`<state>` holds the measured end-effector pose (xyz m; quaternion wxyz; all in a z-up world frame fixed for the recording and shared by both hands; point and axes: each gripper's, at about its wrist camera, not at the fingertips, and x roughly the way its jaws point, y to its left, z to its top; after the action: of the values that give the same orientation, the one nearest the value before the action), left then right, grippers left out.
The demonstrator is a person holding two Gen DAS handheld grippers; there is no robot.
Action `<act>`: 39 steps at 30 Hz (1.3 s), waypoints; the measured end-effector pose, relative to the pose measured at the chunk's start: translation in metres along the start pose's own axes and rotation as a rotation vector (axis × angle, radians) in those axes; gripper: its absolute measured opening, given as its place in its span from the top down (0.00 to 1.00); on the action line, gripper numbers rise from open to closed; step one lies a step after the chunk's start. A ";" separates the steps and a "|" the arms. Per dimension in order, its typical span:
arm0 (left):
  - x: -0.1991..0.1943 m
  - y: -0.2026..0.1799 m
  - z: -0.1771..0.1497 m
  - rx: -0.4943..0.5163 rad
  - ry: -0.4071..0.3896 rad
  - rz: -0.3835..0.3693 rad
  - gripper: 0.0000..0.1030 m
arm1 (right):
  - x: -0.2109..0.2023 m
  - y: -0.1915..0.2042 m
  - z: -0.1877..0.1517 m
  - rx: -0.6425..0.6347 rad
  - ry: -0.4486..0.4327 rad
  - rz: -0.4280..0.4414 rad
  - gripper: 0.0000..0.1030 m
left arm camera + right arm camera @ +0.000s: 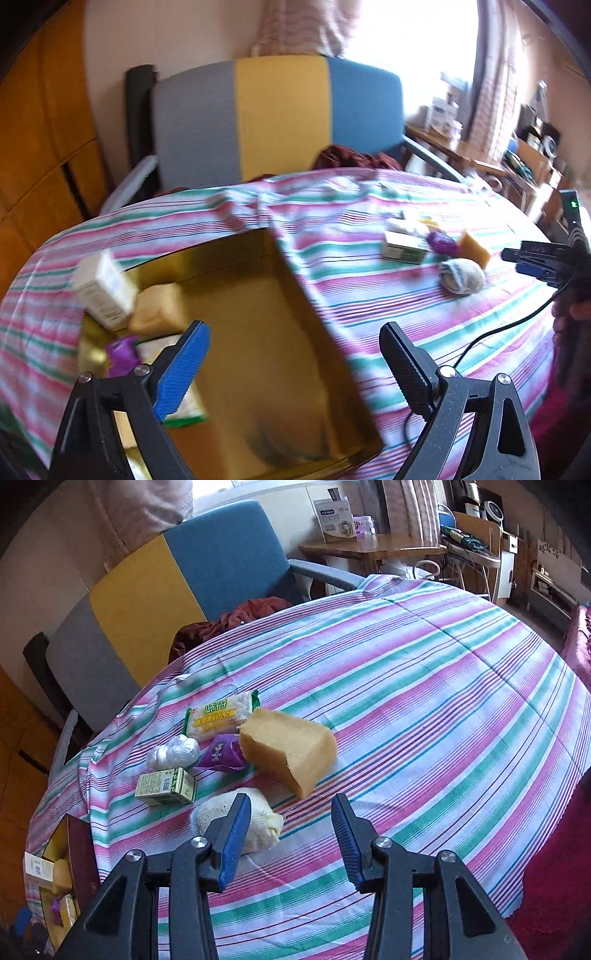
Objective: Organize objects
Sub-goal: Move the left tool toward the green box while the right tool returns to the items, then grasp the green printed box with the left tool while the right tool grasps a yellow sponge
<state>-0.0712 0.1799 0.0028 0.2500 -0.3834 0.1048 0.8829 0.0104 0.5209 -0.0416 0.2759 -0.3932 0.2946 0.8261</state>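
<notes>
While left tool gapes, box beneath

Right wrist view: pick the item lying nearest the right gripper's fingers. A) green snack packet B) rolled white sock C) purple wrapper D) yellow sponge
B: the rolled white sock lies right at the left finger of the open right gripper, while the yellow sponge, purple wrapper and green snack packet sit farther back on the striped cloth.

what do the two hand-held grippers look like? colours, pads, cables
Left hand-held gripper: black plastic frame, silver screws, ribbed fingers, one pad blue, one black. Right hand-held gripper: same black frame, both pads blue; left view shows a green LED and black cable on it.
</notes>
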 end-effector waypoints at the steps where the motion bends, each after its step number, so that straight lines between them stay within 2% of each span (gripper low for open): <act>1: 0.005 -0.007 0.005 0.013 0.011 -0.012 0.09 | 0.002 -0.001 0.000 0.007 0.011 0.005 0.56; 9: 0.053 -0.063 0.049 0.051 0.054 -0.086 0.01 | 0.005 -0.004 0.000 0.036 0.049 0.054 0.54; 13: 0.090 -0.093 0.062 0.130 0.088 -0.075 0.01 | 0.006 -0.012 0.002 0.077 0.056 0.074 0.54; 17: 0.125 -0.116 0.075 0.164 0.124 -0.091 0.00 | 0.009 -0.021 0.004 0.126 0.072 0.091 0.54; 23: 0.167 -0.137 0.090 0.169 0.163 -0.112 0.00 | 0.014 -0.024 0.005 0.145 0.093 0.113 0.54; 30: 0.210 -0.155 0.097 0.184 0.195 -0.089 0.01 | 0.017 -0.025 0.006 0.154 0.102 0.132 0.53; 32: 0.217 -0.158 0.097 0.191 0.189 -0.095 0.16 | 0.018 -0.025 0.006 0.156 0.106 0.131 0.53; 33: 0.220 -0.158 0.096 0.194 0.207 -0.100 0.28 | 0.019 -0.026 0.006 0.159 0.108 0.130 0.53; 36: 0.211 -0.149 0.088 0.170 0.193 -0.128 0.30 | 0.019 -0.027 0.006 0.162 0.105 0.132 0.53; 39: 0.195 -0.141 0.072 0.165 0.188 -0.122 0.30 | 0.018 -0.028 0.006 0.170 0.099 0.137 0.53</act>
<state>-0.1554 0.3975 -0.0893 0.3228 -0.4481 0.1767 0.8147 0.0170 0.5487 -0.0609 0.2366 -0.3875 0.4031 0.7946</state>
